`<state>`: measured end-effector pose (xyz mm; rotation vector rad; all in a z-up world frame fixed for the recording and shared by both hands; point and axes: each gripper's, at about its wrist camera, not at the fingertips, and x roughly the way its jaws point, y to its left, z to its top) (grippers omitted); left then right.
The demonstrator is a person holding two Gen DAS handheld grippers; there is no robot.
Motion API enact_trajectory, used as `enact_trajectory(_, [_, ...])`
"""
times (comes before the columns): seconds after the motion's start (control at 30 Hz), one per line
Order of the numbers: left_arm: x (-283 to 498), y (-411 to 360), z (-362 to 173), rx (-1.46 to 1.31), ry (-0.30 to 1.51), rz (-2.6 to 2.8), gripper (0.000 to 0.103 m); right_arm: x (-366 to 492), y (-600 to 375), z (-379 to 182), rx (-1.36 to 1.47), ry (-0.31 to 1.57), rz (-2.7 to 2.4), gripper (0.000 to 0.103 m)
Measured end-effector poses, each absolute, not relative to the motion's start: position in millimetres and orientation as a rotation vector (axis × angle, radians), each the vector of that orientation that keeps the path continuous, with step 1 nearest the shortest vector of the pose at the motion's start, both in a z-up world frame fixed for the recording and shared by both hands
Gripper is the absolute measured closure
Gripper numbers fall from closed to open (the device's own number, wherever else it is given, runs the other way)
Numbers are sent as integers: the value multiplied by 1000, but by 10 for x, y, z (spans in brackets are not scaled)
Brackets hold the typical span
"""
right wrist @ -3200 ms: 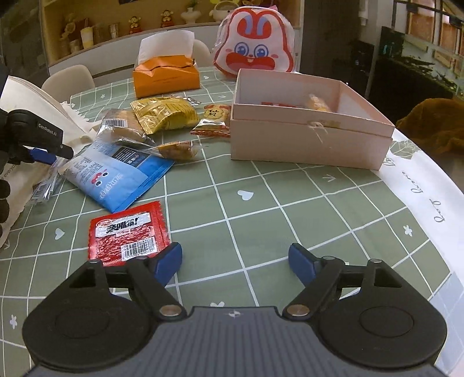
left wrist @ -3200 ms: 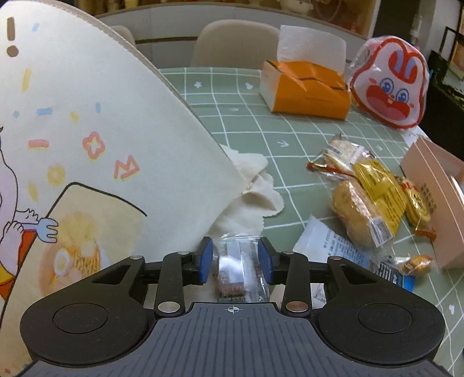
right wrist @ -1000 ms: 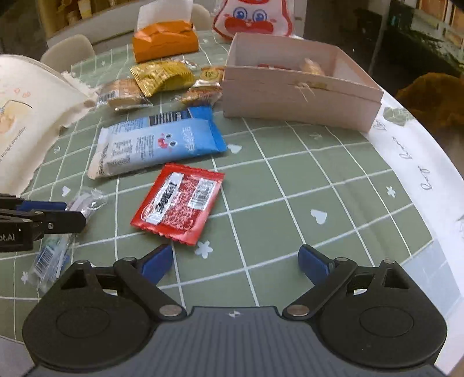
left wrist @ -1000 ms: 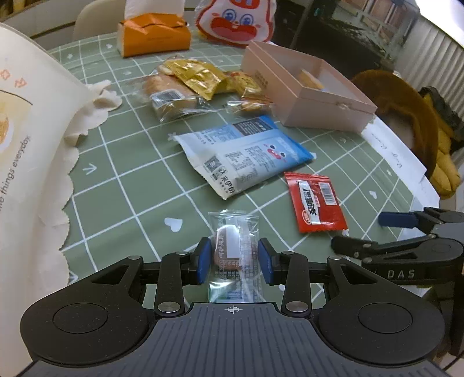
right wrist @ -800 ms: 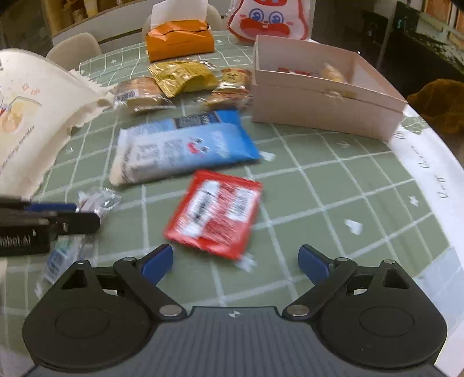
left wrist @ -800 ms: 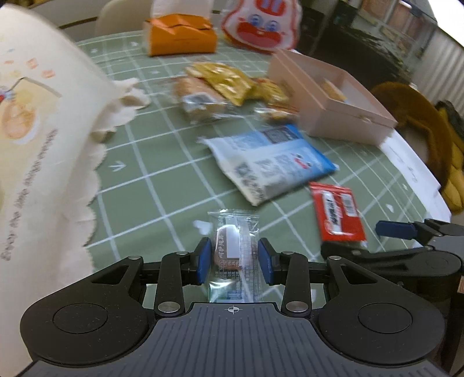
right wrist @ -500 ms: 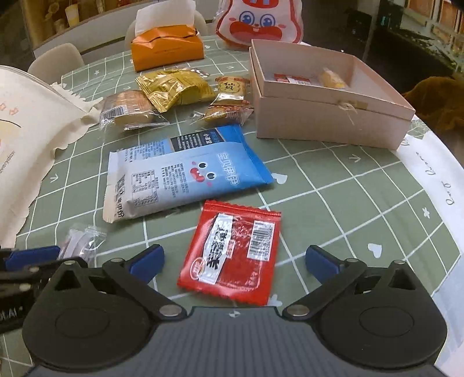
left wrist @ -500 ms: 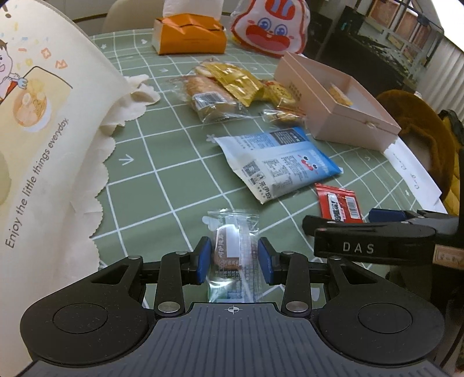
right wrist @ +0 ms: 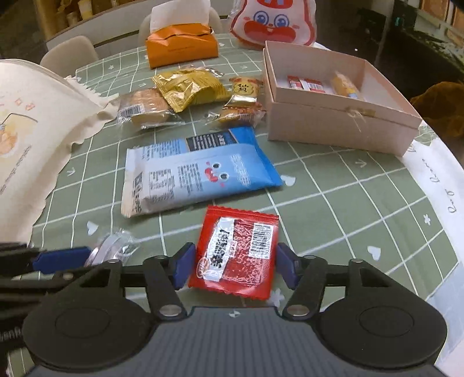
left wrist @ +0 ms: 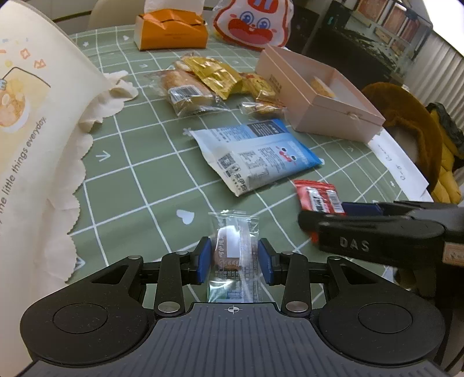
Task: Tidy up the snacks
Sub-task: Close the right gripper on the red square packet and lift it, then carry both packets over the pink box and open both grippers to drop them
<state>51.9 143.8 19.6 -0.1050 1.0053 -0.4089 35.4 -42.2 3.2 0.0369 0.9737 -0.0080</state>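
My left gripper [left wrist: 233, 258] is shut on a small clear-wrapped snack [left wrist: 234, 246] and holds it just above the green table. My right gripper [right wrist: 234, 265] is open, with its blue pads on either side of a flat red snack packet [right wrist: 238, 255] that lies on the table. The red packet also shows in the left wrist view [left wrist: 317, 195], partly behind the right gripper. A large blue and white snack bag [right wrist: 197, 171] lies beyond it. An open pink box [right wrist: 336, 116] holding a few snacks stands at the right.
Bread, gold and orange snack packs [right wrist: 185, 87] lie behind the blue bag. A cream tote bag [right wrist: 32, 130] lies at the left. An orange tissue box [right wrist: 181, 46] and a rabbit bag [right wrist: 274, 21] stand at the back. The table edge runs at the right.
My right gripper has moved forward and down so its pads now flank the red packet, with the jaws narrower. My left gripper still holds the clear snack and has shifted slightly.
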Motion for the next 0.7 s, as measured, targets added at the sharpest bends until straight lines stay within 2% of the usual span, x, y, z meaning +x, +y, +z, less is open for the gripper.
enact_trajectory(0.37, [365, 994, 330, -28, 996, -441, 66, -96, -908, 386, 43, 886, 12, 48])
enact_trajectory(0.7, [344, 490, 389, -33, 1023, -440, 66, -37, -1506, 438, 36, 919, 20, 48])
